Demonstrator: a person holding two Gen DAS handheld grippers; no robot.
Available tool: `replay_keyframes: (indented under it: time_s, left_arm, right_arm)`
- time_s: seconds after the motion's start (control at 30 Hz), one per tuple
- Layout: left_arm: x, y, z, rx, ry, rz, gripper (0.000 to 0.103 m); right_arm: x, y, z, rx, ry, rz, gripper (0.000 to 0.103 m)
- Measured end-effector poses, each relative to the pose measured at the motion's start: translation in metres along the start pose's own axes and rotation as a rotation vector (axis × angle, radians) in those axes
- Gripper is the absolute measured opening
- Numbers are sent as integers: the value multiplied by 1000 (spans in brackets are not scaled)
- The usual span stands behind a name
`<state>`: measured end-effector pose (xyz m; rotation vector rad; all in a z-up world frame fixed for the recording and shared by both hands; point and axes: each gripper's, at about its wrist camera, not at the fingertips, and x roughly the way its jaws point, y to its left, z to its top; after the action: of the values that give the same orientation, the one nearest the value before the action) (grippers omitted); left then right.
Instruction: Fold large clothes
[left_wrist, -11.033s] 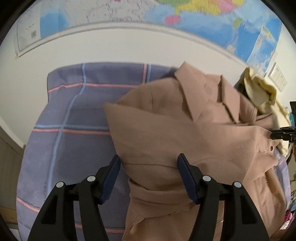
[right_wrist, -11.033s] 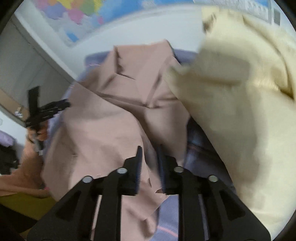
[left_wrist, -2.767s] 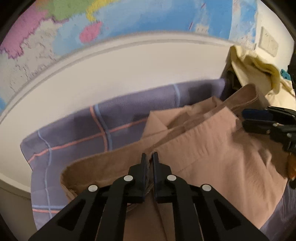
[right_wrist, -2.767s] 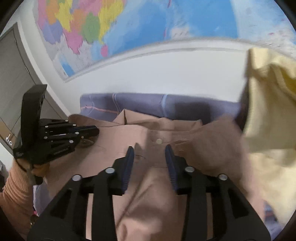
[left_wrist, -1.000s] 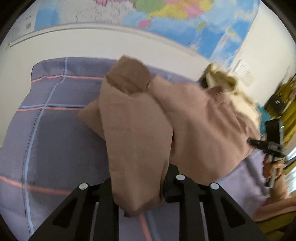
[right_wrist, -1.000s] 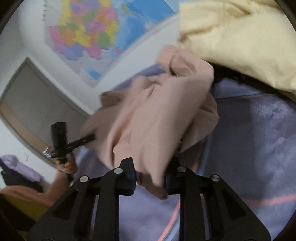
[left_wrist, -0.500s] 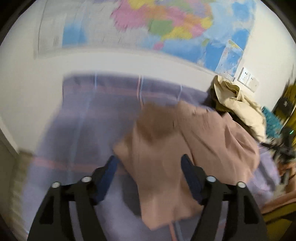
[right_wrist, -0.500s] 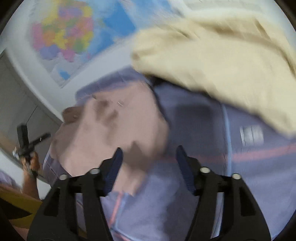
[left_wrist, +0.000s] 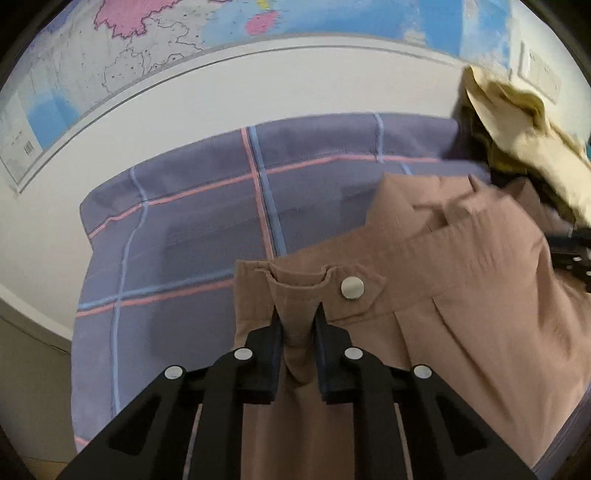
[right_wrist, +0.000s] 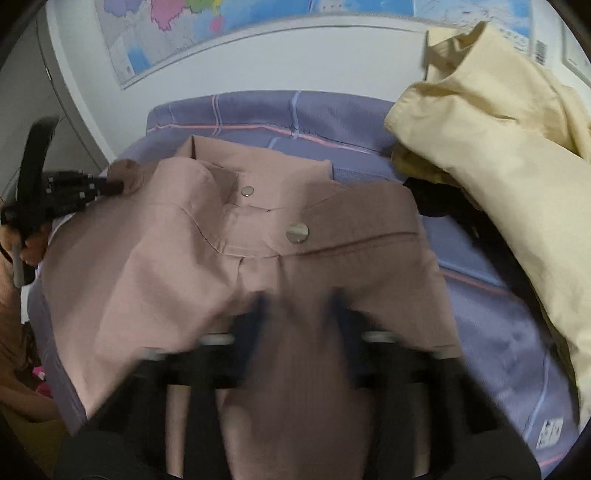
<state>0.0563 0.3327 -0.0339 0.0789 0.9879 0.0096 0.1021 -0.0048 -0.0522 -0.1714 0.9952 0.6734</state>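
Left wrist view: half a second ago the left gripper (left_wrist: 297, 323) stood wide apart above the cloth; now its fingers pinch a fold of the pink-brown jacket (left_wrist: 461, 295) just below a snap-buttoned tab (left_wrist: 352, 288). The jacket lies on the purple plaid sheet (left_wrist: 192, 236), collar toward the wall, a yellow garment (left_wrist: 524, 147) beside it

Right wrist view: the right gripper (right_wrist: 299, 314) is blurred, its fingers apart with jacket cloth between them; whether they clamp it I cannot tell
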Motion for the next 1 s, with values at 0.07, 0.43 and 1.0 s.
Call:
replay_keyframes:
  time_s: [0.07, 0.43, 1.0]
  left_arm:
    - [-1, 8, 10, -41, -12, -29, 10]
    - [25, 16, 41, -82, 5, 8, 11]
    - [-58, 23, -23, -91, -195, -54, 53]
  right_arm:
    - [1, -1, 4, 7, -14, 8, 3]
    - [5, -34, 13, 164, -79, -18, 5]
    - [-49, -12, -1, 128, -217, 91, 48]
